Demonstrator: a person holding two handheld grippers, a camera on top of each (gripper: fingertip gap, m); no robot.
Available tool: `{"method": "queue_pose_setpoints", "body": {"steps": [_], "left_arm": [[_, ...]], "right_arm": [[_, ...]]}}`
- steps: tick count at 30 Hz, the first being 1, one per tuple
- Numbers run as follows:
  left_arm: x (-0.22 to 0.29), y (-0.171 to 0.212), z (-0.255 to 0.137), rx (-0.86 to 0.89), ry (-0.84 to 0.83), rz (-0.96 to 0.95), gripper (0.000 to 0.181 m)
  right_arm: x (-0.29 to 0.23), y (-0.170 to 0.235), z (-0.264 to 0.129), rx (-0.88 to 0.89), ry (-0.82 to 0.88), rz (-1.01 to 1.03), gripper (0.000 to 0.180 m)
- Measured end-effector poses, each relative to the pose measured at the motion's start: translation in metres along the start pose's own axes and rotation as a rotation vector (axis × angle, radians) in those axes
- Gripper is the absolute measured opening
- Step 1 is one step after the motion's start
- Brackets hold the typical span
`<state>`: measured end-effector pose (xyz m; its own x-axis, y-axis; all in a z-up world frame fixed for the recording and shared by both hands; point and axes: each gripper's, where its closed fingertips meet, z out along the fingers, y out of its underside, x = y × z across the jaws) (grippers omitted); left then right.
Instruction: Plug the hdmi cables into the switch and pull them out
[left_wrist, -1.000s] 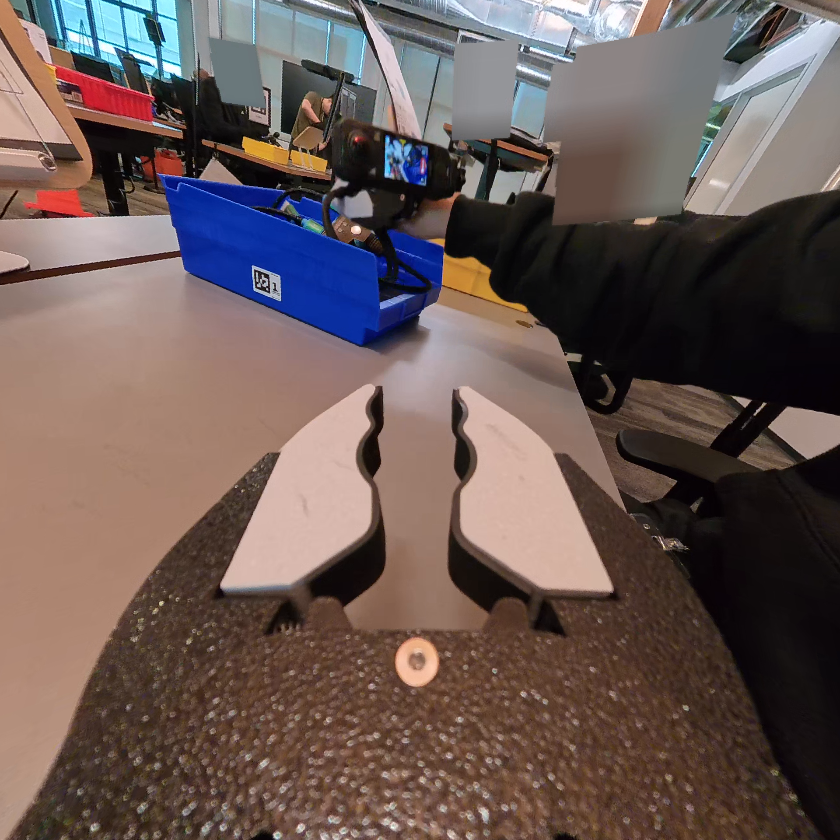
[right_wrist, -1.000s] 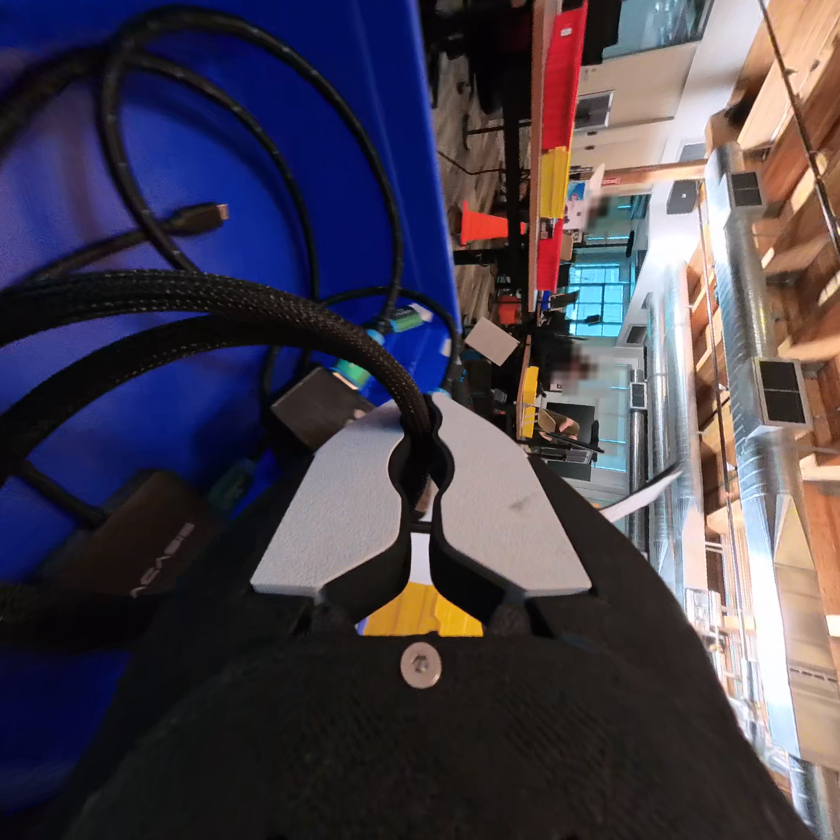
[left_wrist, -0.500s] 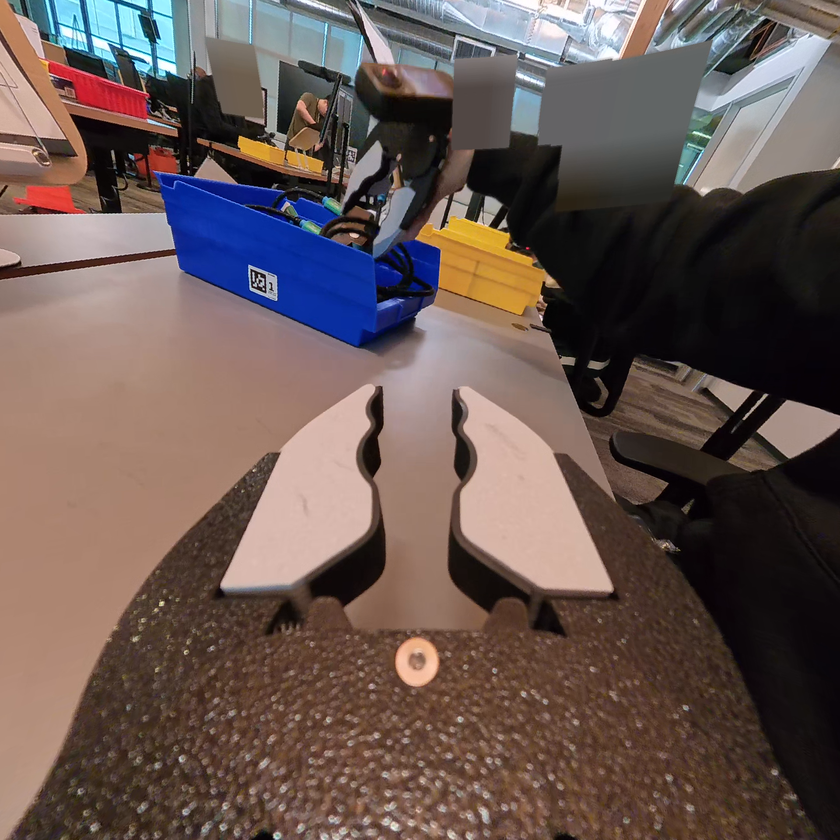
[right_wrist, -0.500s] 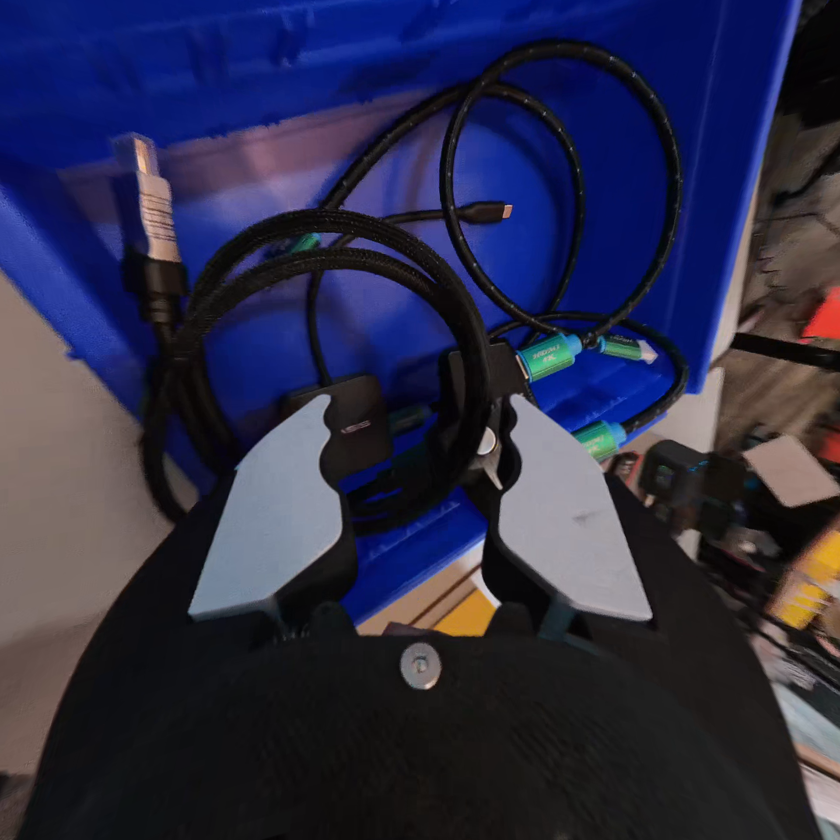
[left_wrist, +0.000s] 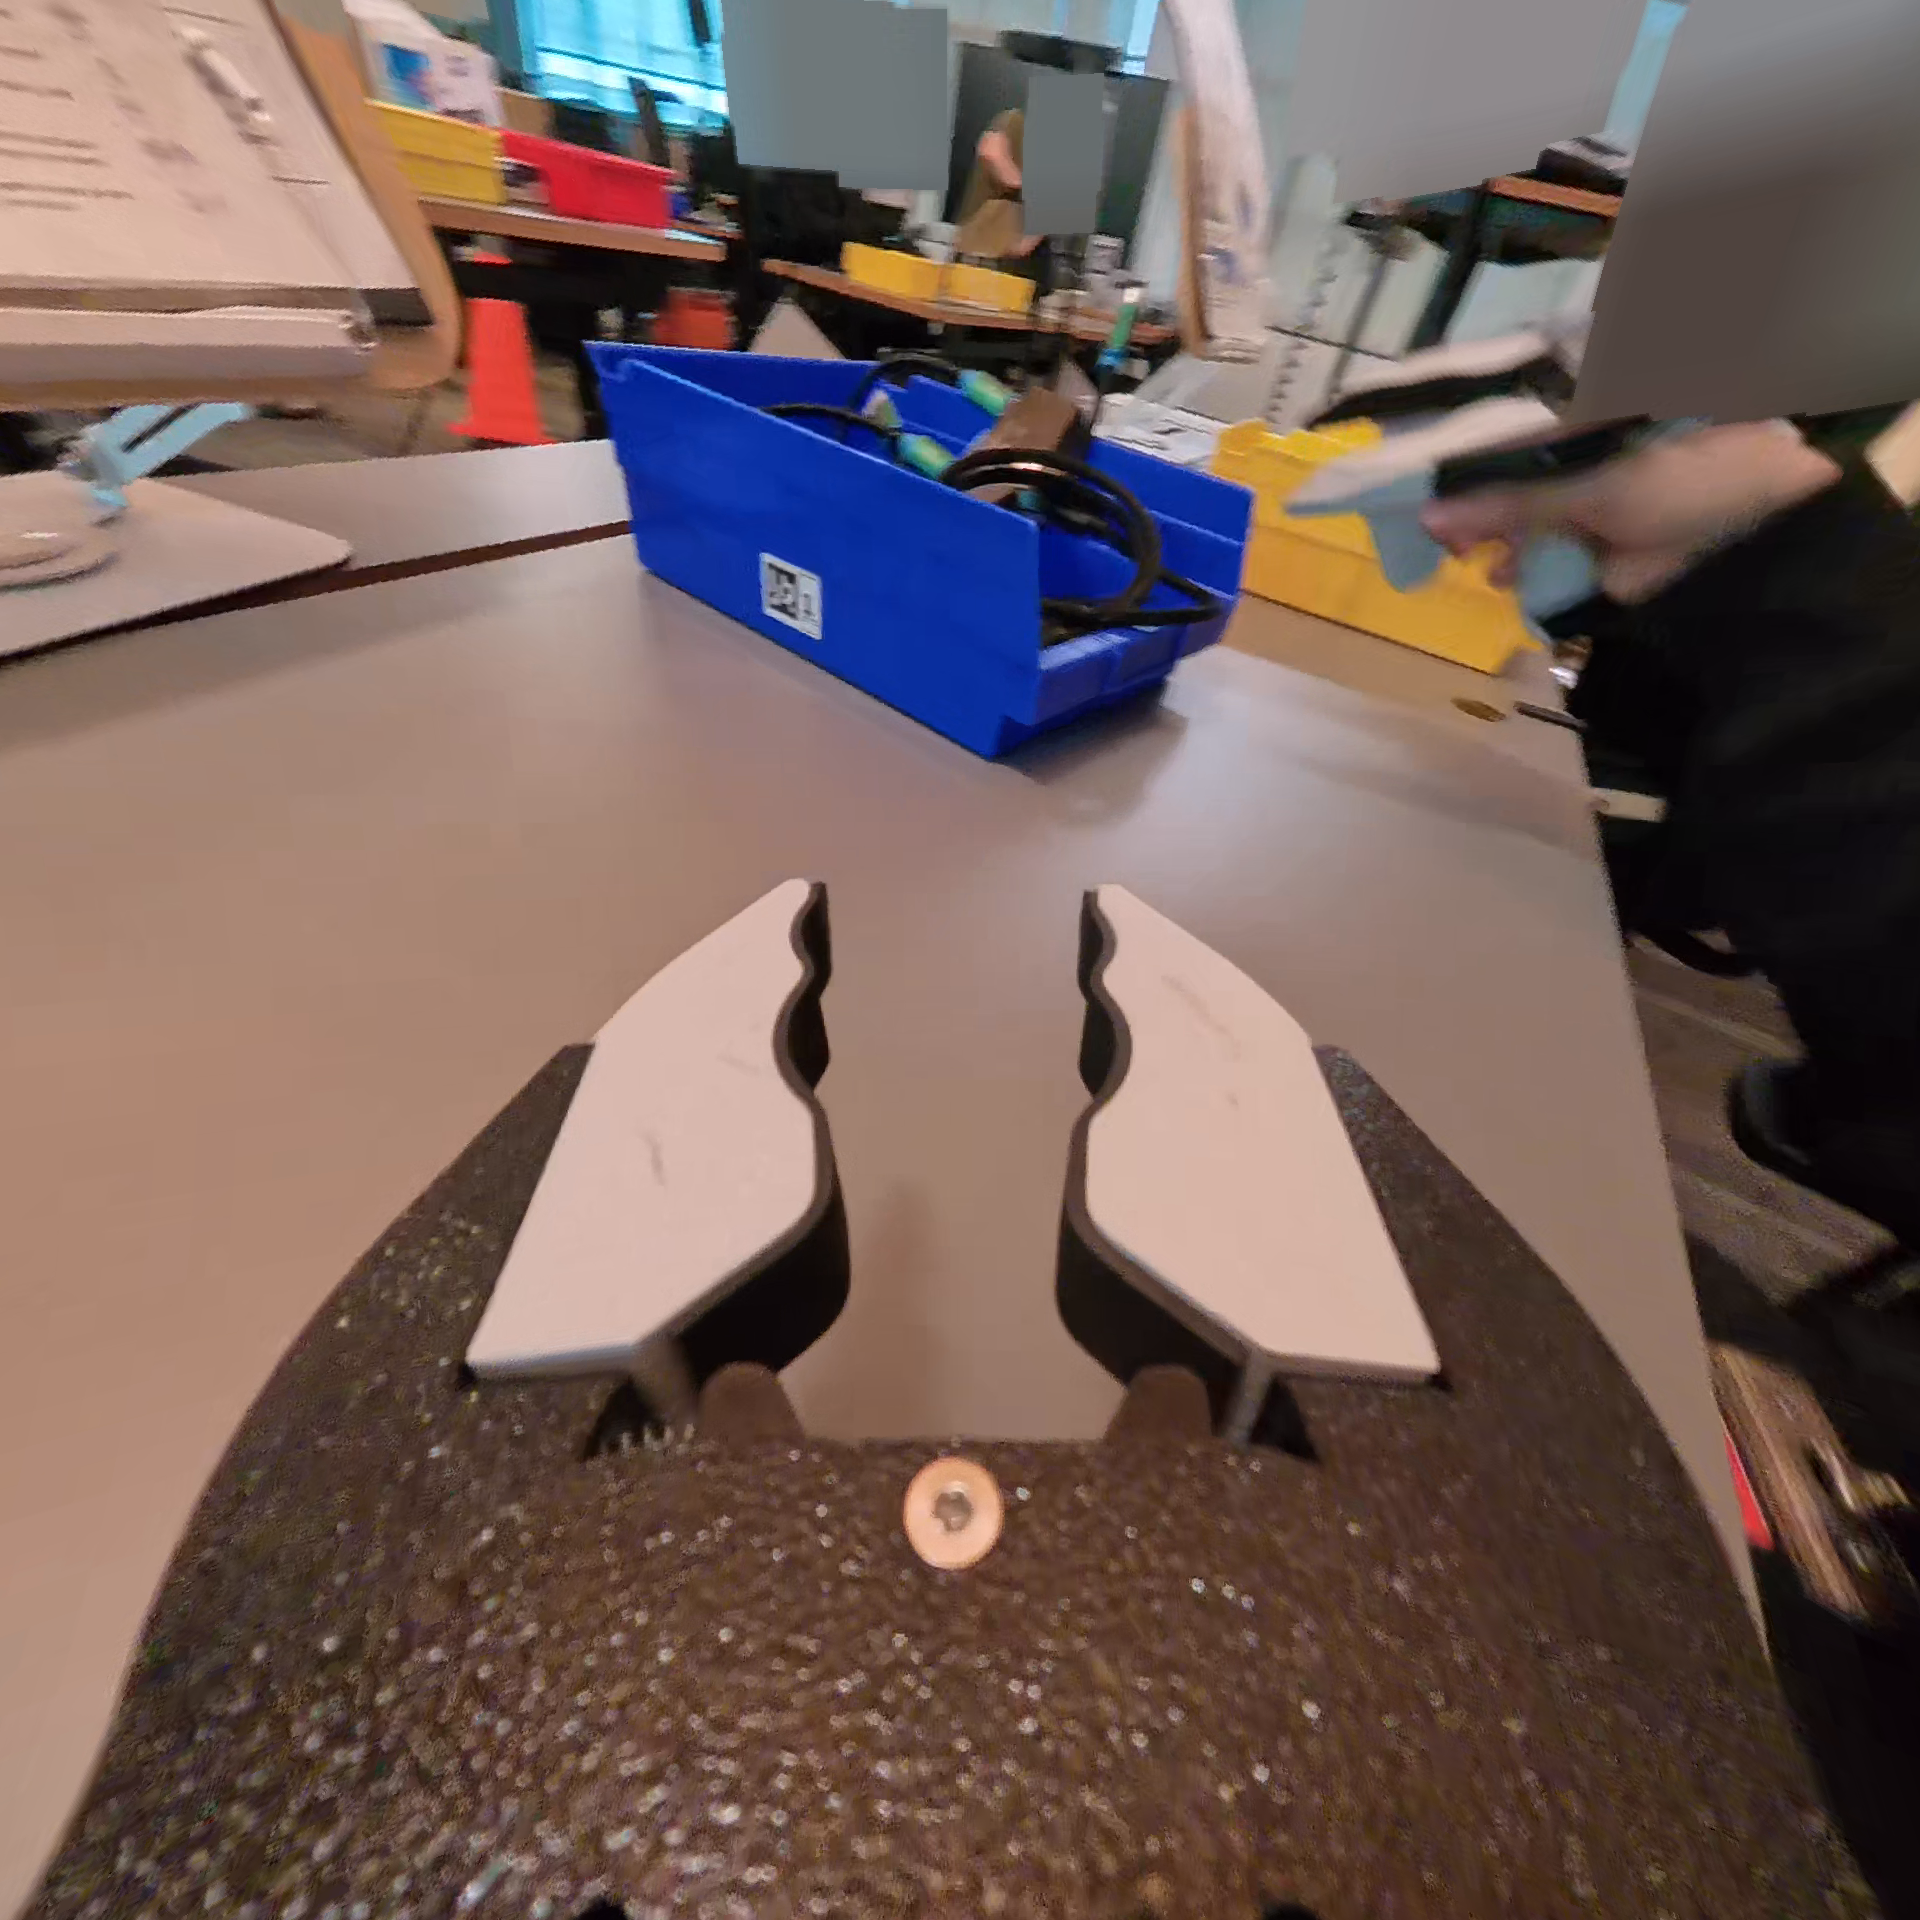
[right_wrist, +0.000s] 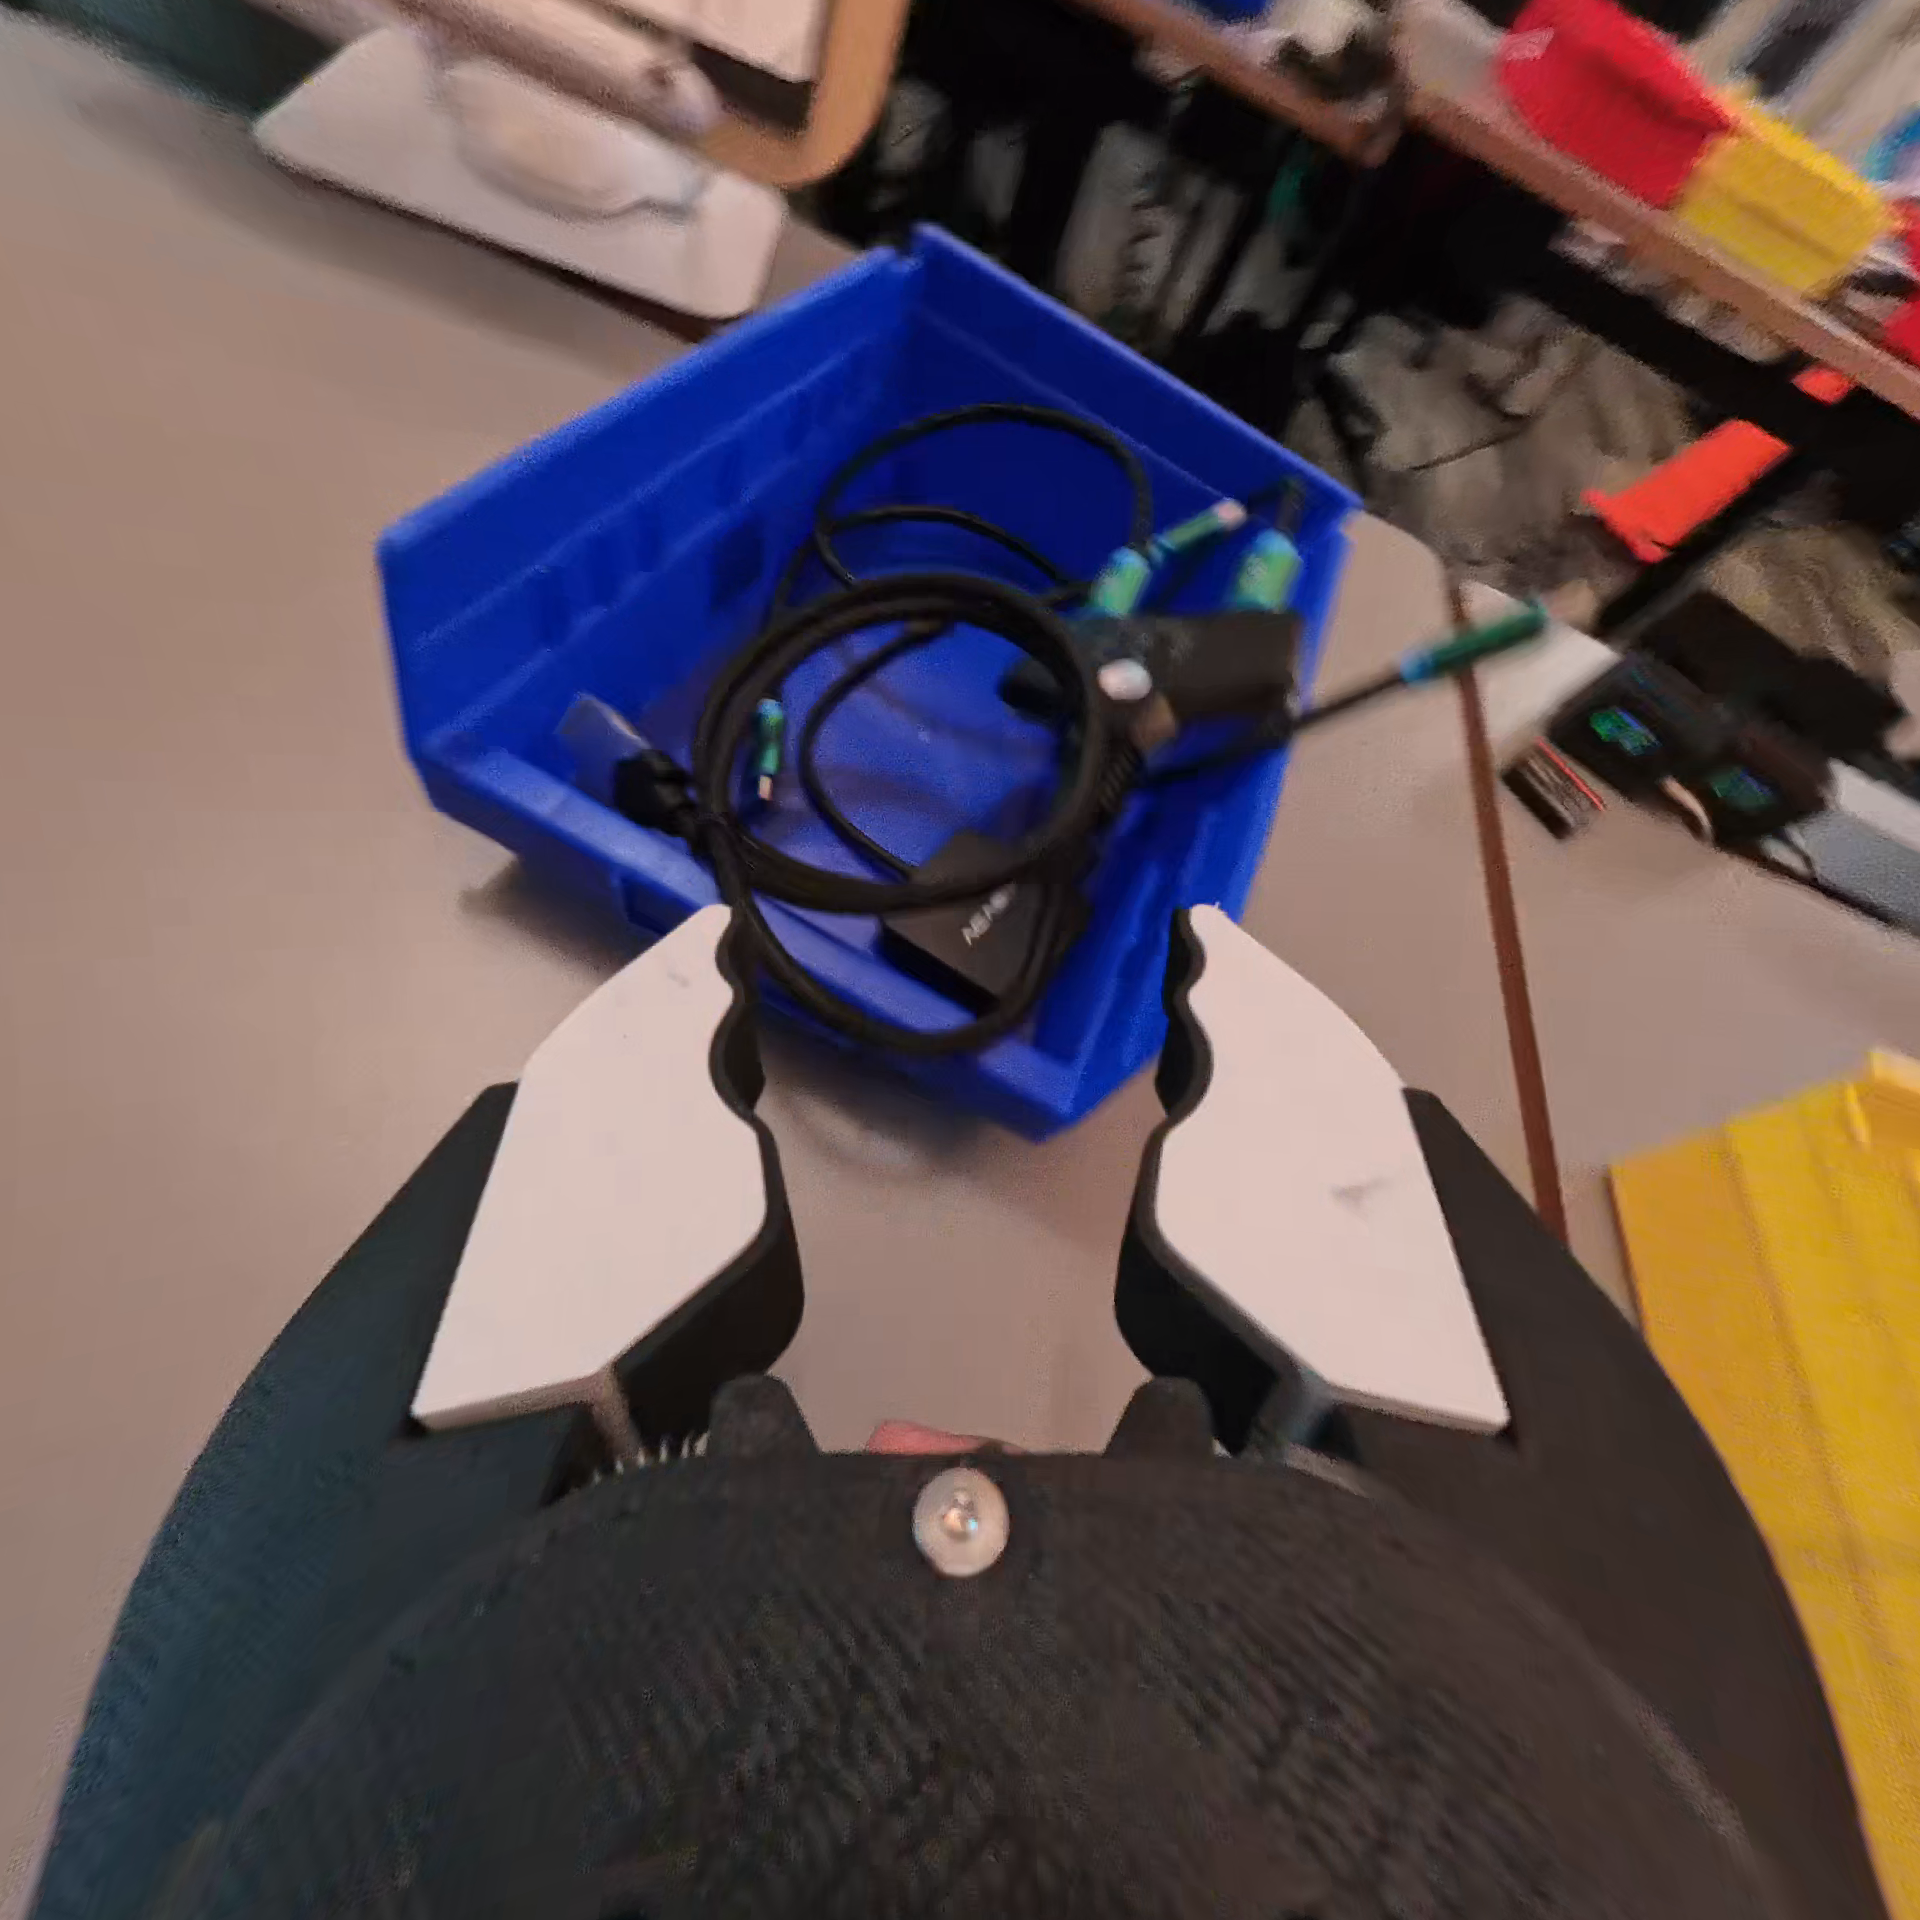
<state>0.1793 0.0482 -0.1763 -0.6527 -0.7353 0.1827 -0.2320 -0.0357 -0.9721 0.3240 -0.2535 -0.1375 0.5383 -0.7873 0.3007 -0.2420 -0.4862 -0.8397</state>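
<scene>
Both hand-held grippers empty, jaws apart, nothing plugged yet.
Left hand-held gripper (left_wrist: 954, 904) over bare worktop (left_wrist: 416, 831); right hand-held gripper (right_wrist: 951, 925) above blue bin (right_wrist: 499, 582) holding hdmi cables (right_wrist: 894, 748) and switch (right_wrist: 982, 920); all plugging remains.

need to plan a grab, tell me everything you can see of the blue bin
The blue bin is an open-topped plastic tray with tall sides, a lower front lip and ribbed inner walls, standing upright on the grey table. One long side carries a small white sticker. Inside lie coiled black braided cables with green-sleeved plugs and small black boxes; one thin cable hangs out over a side wall. A yellow bin stands just beyond it. Neither gripper touches it.
</scene>
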Motion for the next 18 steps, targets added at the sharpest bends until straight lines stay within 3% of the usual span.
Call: {"method": "queue_pose_setpoints", "body": {"steps": [3,5,9,14,18], "left_arm": [[0.007,-0.001,0.034,-0.014,-0.098,0.043,0.055],[0.012,-0.008,0.066,-0.02,-0.163,0.078,0.065],[0.032,-0.032,0.143,-0.051,-0.185,0.116,0.086],[0.016,-0.047,0.211,-0.199,-0.309,0.116,0.083],[-0.011,-0.029,0.237,-0.39,-0.404,0.077,0.081]], "right_arm": [[0.015,0.031,-0.008,0.059,0.093,0.173,0.075],[0.032,0.041,-0.012,0.007,0.139,0.293,0.085],[0.042,0.032,-0.02,0.165,0.177,0.4,0.086],[0.029,0.041,-0.01,0.086,0.14,0.401,0.095],[0.023,0.032,-0.006,0.098,0.131,0.404,0.095]]}}
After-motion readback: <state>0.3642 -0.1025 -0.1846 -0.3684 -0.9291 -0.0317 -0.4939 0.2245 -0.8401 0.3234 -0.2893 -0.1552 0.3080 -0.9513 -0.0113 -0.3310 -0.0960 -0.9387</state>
